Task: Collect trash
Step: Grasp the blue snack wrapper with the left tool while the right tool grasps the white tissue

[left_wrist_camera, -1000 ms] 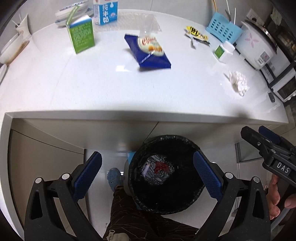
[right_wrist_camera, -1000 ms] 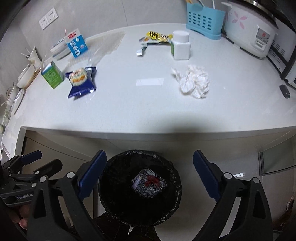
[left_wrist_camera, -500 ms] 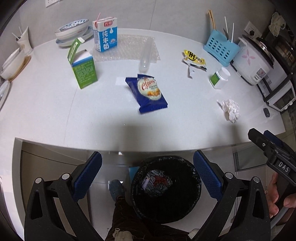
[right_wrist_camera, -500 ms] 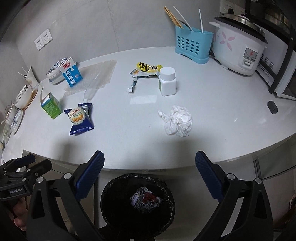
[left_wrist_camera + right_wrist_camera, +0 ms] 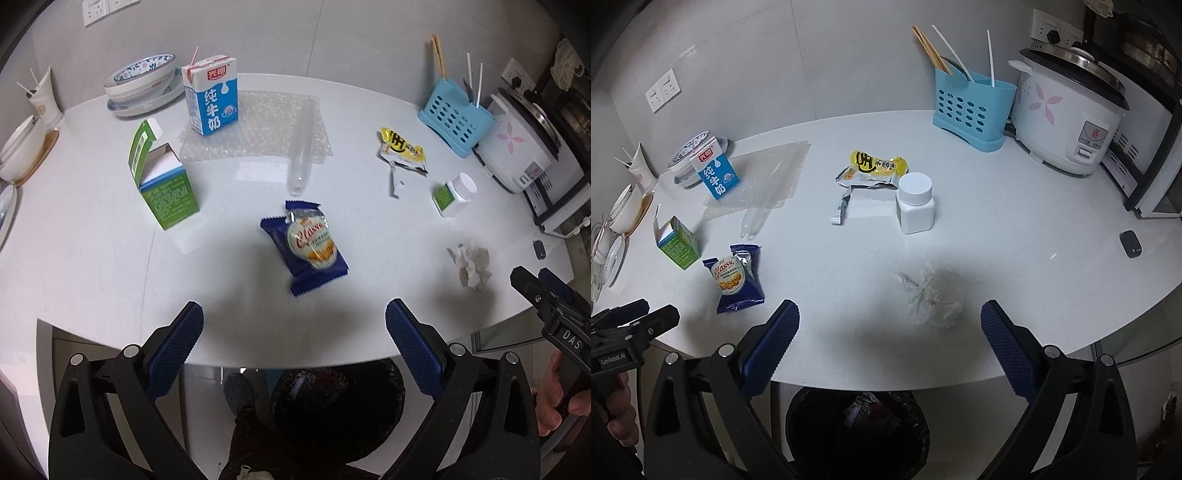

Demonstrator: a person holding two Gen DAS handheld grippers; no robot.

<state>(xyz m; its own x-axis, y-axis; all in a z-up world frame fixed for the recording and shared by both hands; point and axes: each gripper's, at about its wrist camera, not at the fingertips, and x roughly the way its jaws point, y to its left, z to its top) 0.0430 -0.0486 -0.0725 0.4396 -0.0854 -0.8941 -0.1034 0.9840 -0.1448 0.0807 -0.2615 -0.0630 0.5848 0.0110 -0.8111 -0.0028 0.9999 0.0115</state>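
My left gripper (image 5: 295, 332) is open and empty above the counter's front edge, just short of a blue snack packet (image 5: 308, 245). My right gripper (image 5: 886, 328) is open and empty, just short of a crumpled white tissue (image 5: 932, 293). On the white counter (image 5: 92, 266) also lie a yellow wrapper (image 5: 873, 170), an open green carton (image 5: 164, 184), a blue milk carton (image 5: 212, 96) and bubble wrap (image 5: 258, 125). A black-lined bin (image 5: 857, 432) with a wrapper inside stands under the counter edge.
A white pill bottle (image 5: 916, 203), blue utensil holder (image 5: 971, 107), rice cooker (image 5: 1071, 114) and small black object (image 5: 1130, 243) stand to the right. Bowls and plates (image 5: 142, 83) sit at the back left. A clear tube (image 5: 301, 162) lies by the bubble wrap.
Both grippers have risen from over the bin to above the counter edge. The counter items now lie ahead of the fingers and the bin has dropped to the bottom of both views.
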